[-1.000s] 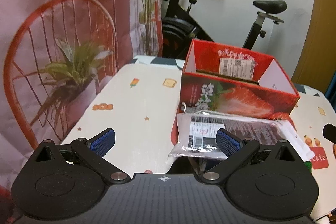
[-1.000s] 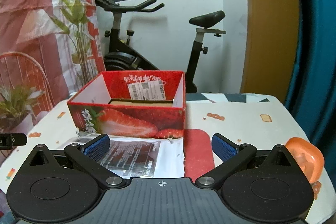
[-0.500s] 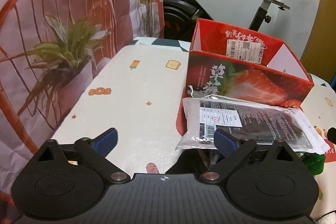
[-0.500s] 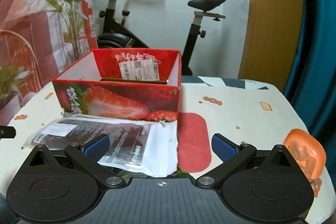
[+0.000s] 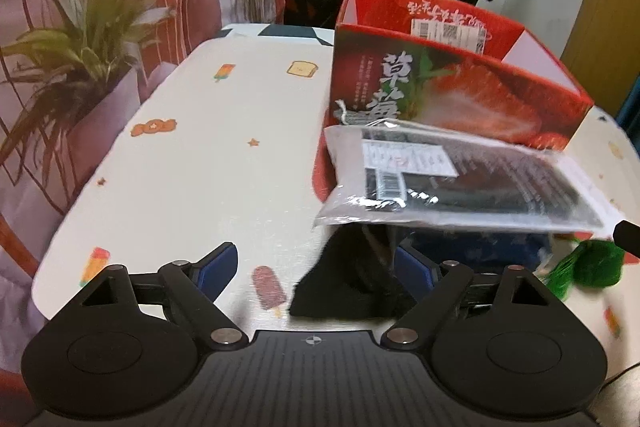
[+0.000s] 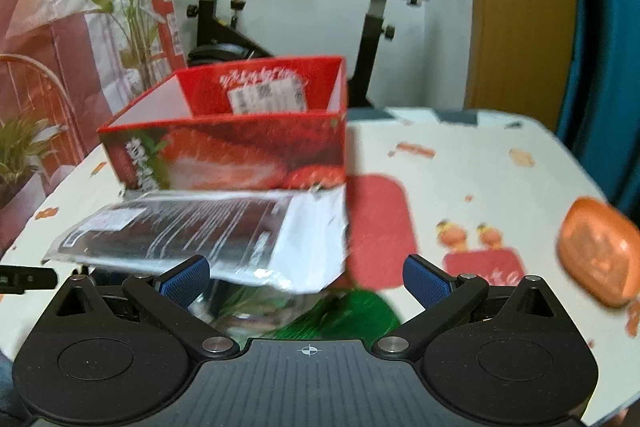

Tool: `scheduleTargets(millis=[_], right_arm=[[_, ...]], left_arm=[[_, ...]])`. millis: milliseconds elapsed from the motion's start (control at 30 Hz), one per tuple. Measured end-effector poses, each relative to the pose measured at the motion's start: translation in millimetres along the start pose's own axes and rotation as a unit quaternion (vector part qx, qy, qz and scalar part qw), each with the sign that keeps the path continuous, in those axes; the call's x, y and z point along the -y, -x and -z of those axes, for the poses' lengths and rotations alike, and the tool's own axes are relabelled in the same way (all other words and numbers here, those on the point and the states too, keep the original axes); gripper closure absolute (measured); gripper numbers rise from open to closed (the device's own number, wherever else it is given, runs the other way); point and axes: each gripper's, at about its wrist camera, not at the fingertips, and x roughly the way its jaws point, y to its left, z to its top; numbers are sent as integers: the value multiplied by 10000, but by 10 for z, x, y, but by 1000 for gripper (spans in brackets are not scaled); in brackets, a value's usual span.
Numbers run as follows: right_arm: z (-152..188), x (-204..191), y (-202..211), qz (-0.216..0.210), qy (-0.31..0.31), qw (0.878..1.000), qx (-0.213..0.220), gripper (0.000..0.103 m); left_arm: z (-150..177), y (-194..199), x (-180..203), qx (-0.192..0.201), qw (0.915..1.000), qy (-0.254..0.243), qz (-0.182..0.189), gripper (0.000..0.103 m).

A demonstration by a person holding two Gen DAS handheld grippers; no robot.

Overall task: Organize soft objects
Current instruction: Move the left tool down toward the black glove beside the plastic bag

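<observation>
Red strawberry-print box (image 5: 460, 95); cream tablecloth (image 5: 224, 147) with small food motifs; black-and-clear packet (image 6: 192, 227); green fuzzy thing (image 6: 352, 311) near; orange lump (image 6: 596, 251) right.

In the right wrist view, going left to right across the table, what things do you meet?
Clear plastic packet with dark contents → green fuzzy soft thing, partly hidden behind the gripper → orange rounded soft toy at the right edge. The red strawberry-print cardboard box stands behind the packet.

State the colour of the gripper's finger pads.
Blue; the pads show best in the right wrist view.
</observation>
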Motion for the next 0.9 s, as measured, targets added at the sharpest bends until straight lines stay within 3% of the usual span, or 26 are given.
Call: scheduleTargets(millis=[100, 300, 500, 667, 900], right_arm=[[67, -102, -21, -111, 120, 9999, 8, 2], [148, -250, -33, -356, 235, 9991, -12, 4], [249, -386, -76, -518, 371, 9977, -210, 15], [274, -461, -87, -555, 463, 9970, -261, 22], [325, -523, -137, -638, 525, 9957, -425, 29]], left_arm=[[35, 12, -21, 99, 9997, -202, -121, 15], [70, 23, -183, 246, 9995, -173, 53, 15], [114, -59, -233, 290, 9980, -545, 108, 19], [141, -78, -264, 356, 9956, -651, 573, 23], [174, -218, -202, 238, 9933, -681, 907, 38]])
